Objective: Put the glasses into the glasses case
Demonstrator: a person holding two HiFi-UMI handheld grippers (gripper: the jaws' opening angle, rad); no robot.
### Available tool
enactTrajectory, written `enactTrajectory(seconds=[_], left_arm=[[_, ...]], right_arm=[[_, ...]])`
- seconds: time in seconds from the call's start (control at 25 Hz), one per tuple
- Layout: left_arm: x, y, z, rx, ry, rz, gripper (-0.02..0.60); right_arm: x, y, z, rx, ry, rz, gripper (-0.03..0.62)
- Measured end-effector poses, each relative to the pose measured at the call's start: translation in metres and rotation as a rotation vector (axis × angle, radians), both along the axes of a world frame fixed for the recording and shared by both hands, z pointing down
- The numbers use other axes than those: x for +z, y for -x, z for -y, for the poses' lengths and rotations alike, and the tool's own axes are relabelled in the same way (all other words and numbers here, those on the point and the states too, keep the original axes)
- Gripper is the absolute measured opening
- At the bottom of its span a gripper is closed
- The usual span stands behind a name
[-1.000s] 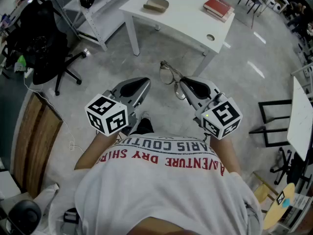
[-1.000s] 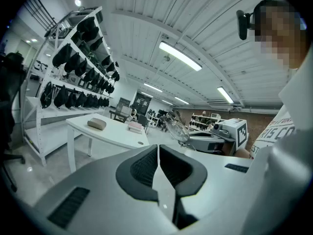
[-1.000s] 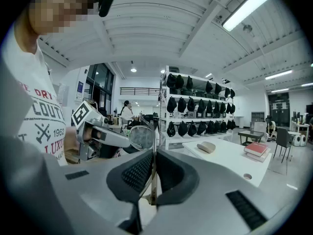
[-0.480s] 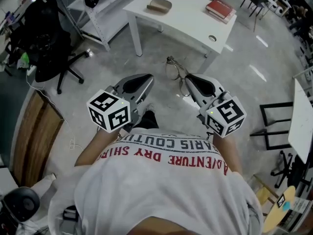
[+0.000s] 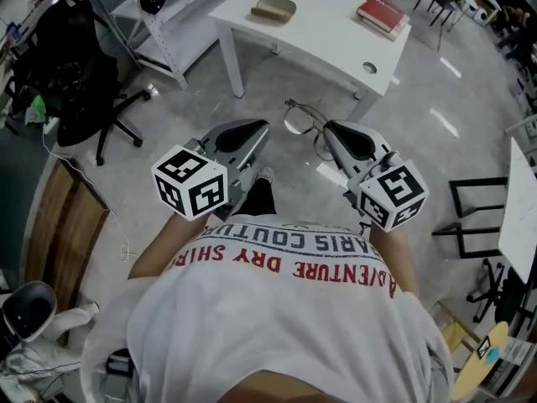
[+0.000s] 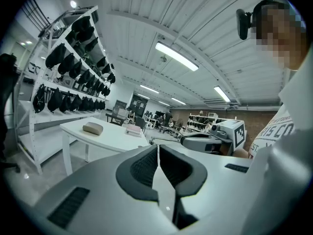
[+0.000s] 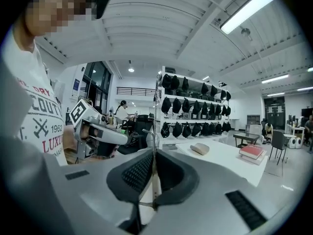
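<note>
Thin wire-framed glasses hang in the air over the floor, and my right gripper is shut on one temple arm. In the right gripper view the wire runs between the closed pads. My left gripper is held level beside it, a little to the left, shut with nothing in it; its pads meet in the left gripper view. The tan glasses case lies closed on the white table ahead, well beyond both grippers. It also shows as the case and the case.
Red books lie on the table's right end. A white rack with dark helmets stands behind the table. A black office chair is at the left, a wooden board lower left, black frames at the right.
Both grippers have drifted a little forward and to the right together with the person. The glasses stay in the right gripper; the left stays shut.
</note>
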State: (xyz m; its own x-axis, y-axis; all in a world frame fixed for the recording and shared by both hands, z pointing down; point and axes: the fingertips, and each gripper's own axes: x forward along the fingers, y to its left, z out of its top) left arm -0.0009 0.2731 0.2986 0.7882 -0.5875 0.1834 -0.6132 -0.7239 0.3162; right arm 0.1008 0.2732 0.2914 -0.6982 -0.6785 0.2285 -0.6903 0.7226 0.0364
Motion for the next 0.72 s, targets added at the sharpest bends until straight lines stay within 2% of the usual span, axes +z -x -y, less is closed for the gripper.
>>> enactTrajectory(seconds=[0.28,0.72], left_arm=[[0.012,0.002,0.053,0.023,0.046,-0.003,0.035],[0.025,0.014,0.179,0.054,0.117,-0.003,0.035]], right_arm=[[0.011,0.002,0.049,0.021,0.046,0.002,0.032],[0.016,0.013,0.169,0.065,0.115,-0.013,0.032]])
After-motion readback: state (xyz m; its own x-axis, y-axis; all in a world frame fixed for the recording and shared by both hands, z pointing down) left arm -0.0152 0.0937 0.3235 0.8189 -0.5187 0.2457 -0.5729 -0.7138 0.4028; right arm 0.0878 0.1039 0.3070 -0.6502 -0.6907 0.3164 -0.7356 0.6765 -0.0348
